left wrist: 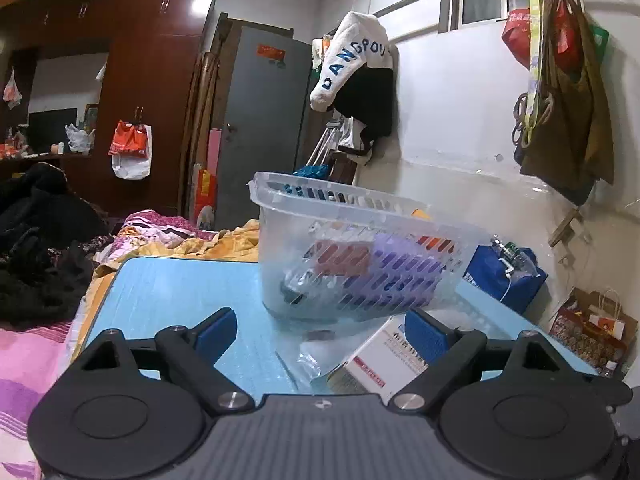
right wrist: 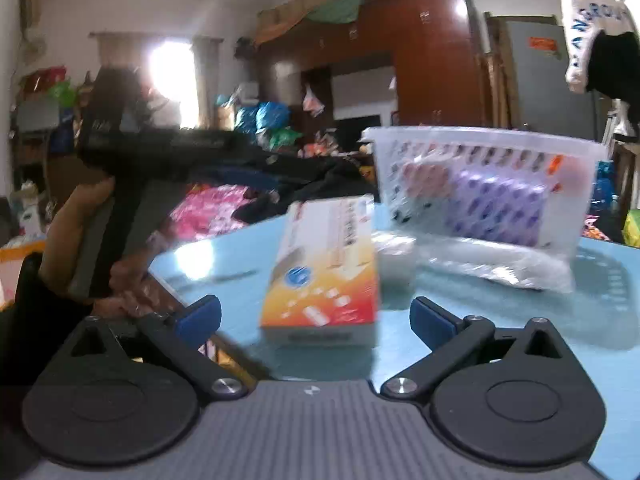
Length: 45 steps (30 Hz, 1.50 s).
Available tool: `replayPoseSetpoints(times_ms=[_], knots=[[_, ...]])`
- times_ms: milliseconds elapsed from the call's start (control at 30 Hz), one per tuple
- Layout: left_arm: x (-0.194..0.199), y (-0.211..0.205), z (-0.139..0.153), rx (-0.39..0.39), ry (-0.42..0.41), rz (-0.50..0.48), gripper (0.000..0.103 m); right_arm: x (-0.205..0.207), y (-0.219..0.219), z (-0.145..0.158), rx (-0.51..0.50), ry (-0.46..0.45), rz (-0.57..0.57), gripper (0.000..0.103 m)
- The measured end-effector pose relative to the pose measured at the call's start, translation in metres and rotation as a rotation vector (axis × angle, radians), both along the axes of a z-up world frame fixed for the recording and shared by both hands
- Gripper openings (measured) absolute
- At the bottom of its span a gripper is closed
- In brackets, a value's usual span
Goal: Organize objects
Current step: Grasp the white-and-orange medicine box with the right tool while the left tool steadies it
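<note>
Left gripper: jaws spread wide, nothing clamped; its blue pads stand apart over the blue table.
Between the left fingers: bare table surface, a crumpled clear wrapper at about 6 o'clock of the basket, and the corner of the medicine box reaching in from 4 o'clock.
Right gripper: jaws spread wide, released; the pads do not touch anything.
Medicine box: white, red and orange carton lying flat on the table, straight ahead of the right gripper at 12 o'clock, its near end roughly level with the fingertips but clear of both pads. In the left wrist view the same box lies at the right finger, partly hidden behind it; whether it touches the pad I cannot tell.
Basket: clear slotted plastic, upright on the table, at 12 o'clock of the left gripper and 1 o'clock of the right gripper. Inside it show a purple pack and a reddish pack, with a dark item low at the bottom.
Clear bag: lies on the table against the basket's near side, at 1 o'clock of the right gripper.
Table: light blue top, set on a bed with bright bedding.
Person's hand: at 10 o'clock in the right wrist view, wrapped round the handle of the left gripper.
Image quality: the right wrist view is motion-blurred.
</note>
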<state>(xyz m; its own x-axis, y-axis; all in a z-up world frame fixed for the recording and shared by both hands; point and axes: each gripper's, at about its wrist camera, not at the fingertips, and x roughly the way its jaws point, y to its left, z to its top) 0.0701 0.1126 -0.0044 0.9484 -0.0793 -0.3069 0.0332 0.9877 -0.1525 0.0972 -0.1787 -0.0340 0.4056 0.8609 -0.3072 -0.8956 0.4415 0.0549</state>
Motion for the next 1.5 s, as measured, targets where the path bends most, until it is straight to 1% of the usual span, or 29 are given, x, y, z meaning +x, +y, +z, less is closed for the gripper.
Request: replayPoseSetpoints(times_ms=[67,167,267,367,433,500,567,667,767,900,1000,1067,1167,1300,1333,1367,1400,1433,1467,1500], knots=[[-0.002,-0.001,-0.003,0.004,-0.001,-0.001,0.093,0.0,0.006,-0.003,-0.021,-0.012,-0.005,0.103],[-0.003,-0.002,-0.006,0.01,0.0,-0.011,0.093,0.006,0.006,-0.006,-0.044,-0.032,-0.08,0.103],[-0.005,-0.002,-0.009,0.009,0.001,-0.016,0.093,0.013,-0.008,-0.005,-0.034,-0.029,-0.136,0.103],[-0.007,-0.005,-0.012,0.013,0.003,-0.04,0.093,0.02,-0.022,-0.007,-0.038,-0.04,-0.202,0.103],[-0.008,-0.008,-0.015,0.026,0.005,-0.064,0.093,0.03,-0.029,-0.007,-0.031,-0.013,-0.231,0.103],[-0.008,-0.01,-0.017,0.036,0.01,-0.077,0.093,0.032,-0.035,-0.007,-0.006,0.008,-0.224,0.103],[-0.008,-0.011,-0.018,0.039,0.011,-0.08,0.093,0.028,-0.036,-0.007,0.013,0.008,-0.175,0.103],[-0.008,-0.01,-0.018,0.017,0.014,-0.094,0.093,0.013,-0.028,-0.007,-0.008,-0.03,-0.112,0.103],[-0.008,-0.01,-0.019,0.011,0.014,-0.098,0.093,0.002,-0.013,-0.01,-0.028,-0.035,-0.064,0.103],[-0.005,-0.009,-0.02,0.002,0.018,-0.099,0.093,-0.007,0.012,-0.018,-0.068,-0.075,-0.085,0.103],[-0.004,-0.011,-0.021,0.006,0.02,-0.107,0.093,-0.004,0.021,-0.021,-0.08,-0.09,-0.129,0.103],[-0.004,-0.013,-0.021,0.011,0.02,-0.112,0.093,0.0,0.019,-0.021,-0.079,-0.085,-0.166,0.103],[-0.005,-0.014,-0.021,0.017,0.012,-0.12,0.093,0.009,0.005,-0.019,-0.062,-0.061,-0.187,0.103],[-0.004,-0.015,-0.023,0.013,0.022,-0.144,0.093,0.011,0.0,-0.014,-0.039,-0.048,-0.168,0.101],[-0.003,-0.016,-0.024,0.011,0.03,-0.153,0.093,0.01,0.001,-0.014,-0.044,-0.057,-0.159,0.1],[-0.002,-0.016,-0.024,0.008,0.038,-0.158,0.091,0.01,0.005,-0.015,-0.053,-0.062,-0.146,0.099],[0.0,-0.017,-0.026,0.005,0.045,-0.162,0.085,0.01,0.008,-0.016,-0.067,-0.061,-0.131,0.091],[0.001,-0.017,-0.026,0.0,0.054,-0.17,0.082,0.013,0.011,-0.017,-0.079,-0.054,-0.122,0.079],[0.001,-0.018,-0.027,-0.003,0.06,-0.172,0.075,0.014,0.012,-0.018,-0.075,-0.044,-0.11,0.077],[0.002,-0.018,-0.028,-0.008,0.063,-0.174,0.066,0.014,0.011,-0.018,-0.065,-0.035,-0.104,0.073]])
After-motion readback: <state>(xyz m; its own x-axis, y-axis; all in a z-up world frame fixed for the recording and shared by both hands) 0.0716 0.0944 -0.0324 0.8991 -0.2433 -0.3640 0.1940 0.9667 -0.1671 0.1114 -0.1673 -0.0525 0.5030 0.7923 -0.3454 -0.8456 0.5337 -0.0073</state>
